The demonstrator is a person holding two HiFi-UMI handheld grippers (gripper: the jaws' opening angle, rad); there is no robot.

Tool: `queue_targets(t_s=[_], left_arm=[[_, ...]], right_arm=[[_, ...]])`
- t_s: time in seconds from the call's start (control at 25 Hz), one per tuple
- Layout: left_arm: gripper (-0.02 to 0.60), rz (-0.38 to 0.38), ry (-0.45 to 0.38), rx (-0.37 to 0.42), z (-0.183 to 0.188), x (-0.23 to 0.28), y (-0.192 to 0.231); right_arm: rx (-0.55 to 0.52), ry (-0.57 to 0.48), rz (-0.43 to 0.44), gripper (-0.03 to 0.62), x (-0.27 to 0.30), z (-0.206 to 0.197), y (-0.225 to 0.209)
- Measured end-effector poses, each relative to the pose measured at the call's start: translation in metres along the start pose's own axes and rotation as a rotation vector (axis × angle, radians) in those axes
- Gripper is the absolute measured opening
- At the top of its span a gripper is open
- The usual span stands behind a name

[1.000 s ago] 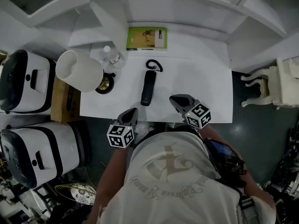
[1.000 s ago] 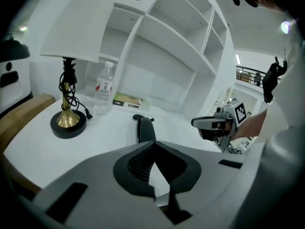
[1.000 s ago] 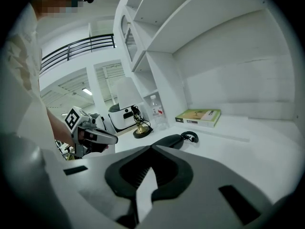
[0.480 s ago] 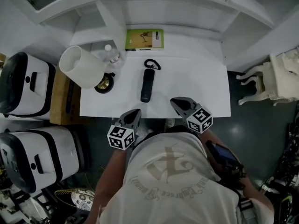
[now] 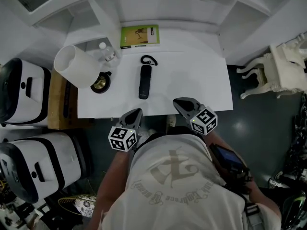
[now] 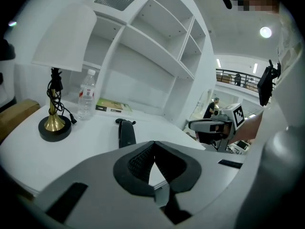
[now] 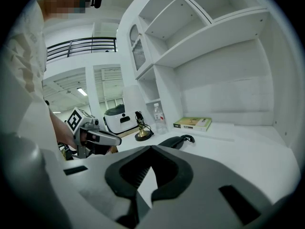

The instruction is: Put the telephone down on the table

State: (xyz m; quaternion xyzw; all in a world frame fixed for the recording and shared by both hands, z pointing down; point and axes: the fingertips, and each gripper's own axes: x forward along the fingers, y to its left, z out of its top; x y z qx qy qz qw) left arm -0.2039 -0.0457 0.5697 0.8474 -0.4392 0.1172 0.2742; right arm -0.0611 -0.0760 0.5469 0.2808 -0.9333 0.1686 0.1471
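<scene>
Telephone point(image 5: 145, 81) lies flat on the table point(image 5: 201, 80); near it, left gripper point(image 5: 136, 113) and right gripper point(image 5: 176, 102) are closed, empty (only the gripper views show the pads meeting).

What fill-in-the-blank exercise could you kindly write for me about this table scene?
The black ____ lies flat on the white table. Between the lamp and the green book stands a clear plastic ____. The left gripper and right gripper hold nothing; their jaws are ____ (open or shut).
Missing words: telephone; bottle; shut.
</scene>
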Motion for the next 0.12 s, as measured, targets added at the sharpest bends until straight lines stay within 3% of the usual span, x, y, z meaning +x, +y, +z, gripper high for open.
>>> queue_targets(t_s=[0.12], left_arm=[[0.011,0.011,0.000,-0.003,-0.0018,-0.0026,-0.0001]], right_arm=[[-0.002,-0.001,0.000,0.017,-0.0037,-0.0003,0.0026]])
